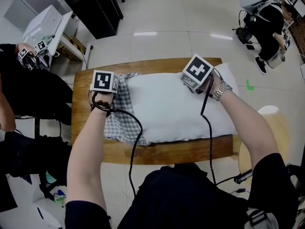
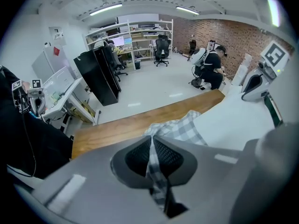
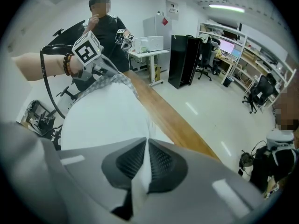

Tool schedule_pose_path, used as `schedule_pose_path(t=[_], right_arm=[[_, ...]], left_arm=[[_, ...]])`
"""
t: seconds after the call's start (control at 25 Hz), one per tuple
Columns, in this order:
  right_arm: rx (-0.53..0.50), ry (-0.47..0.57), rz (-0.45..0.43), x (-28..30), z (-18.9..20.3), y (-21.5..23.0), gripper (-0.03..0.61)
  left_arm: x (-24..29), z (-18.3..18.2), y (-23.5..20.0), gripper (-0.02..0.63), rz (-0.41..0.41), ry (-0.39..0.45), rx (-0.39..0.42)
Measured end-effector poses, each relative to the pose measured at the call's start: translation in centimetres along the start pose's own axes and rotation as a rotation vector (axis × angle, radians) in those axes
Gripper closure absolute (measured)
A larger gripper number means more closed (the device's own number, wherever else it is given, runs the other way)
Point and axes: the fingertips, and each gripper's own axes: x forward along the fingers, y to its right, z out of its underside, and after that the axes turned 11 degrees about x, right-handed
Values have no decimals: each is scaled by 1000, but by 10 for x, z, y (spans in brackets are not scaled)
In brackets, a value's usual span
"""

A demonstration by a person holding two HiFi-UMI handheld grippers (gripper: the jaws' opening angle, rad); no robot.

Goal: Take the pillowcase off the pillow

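Note:
A white pillow (image 1: 171,109) lies on the wooden table (image 1: 167,151), most of it bare. The grey-and-white checked pillowcase (image 1: 121,120) is bunched over its left end. My left gripper (image 1: 106,92) is shut on a fold of the checked pillowcase (image 2: 184,127), which runs between its pads. My right gripper (image 1: 193,87) is shut on the pillow's white fabric (image 3: 107,120) near the far right corner, a pinch of it caught between the pads. In the right gripper view the left gripper (image 3: 93,64) shows at the pillow's far end.
A round light stool (image 1: 271,123) stands right of the table. People sit at the left (image 1: 19,89) and the far right (image 1: 267,23). A black cabinet (image 1: 95,4) and a white desk (image 1: 47,27) stand behind the table.

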Motion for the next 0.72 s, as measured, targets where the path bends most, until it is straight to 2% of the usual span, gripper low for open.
schedule_pose_path(t=[0.08,0.12,0.24,0.28,0.36,0.44,0.56,0.6,0.72], right_arm=[[4,4,5,-2,2,-1,572],[6,6,7,-3,3,0,572],[12,7,17,-5,5,1,572],[14,6,20,-5,5,2,572],[22,6,20,-7,5,4,572],[31,4,21,-10,4,7,572],[40,1,33,-11,11,15,572],[42,-1,38,-11,13,17,572],[37,-6,61,-11,17,26,572]], left_arm=[[6,-8,-6,600,4,77,8],[5,-5,-9,600,-3,72,0],[-17,37,-16,600,-65,-125,-74],[-21,45,-19,600,-75,-154,-87],[-23,49,-26,600,-89,-162,-102],[-21,44,-35,600,-102,-128,-105],[2,15,-41,600,-76,54,-64],[5,13,-43,600,-79,74,-62],[4,25,-55,600,-115,47,-92]])
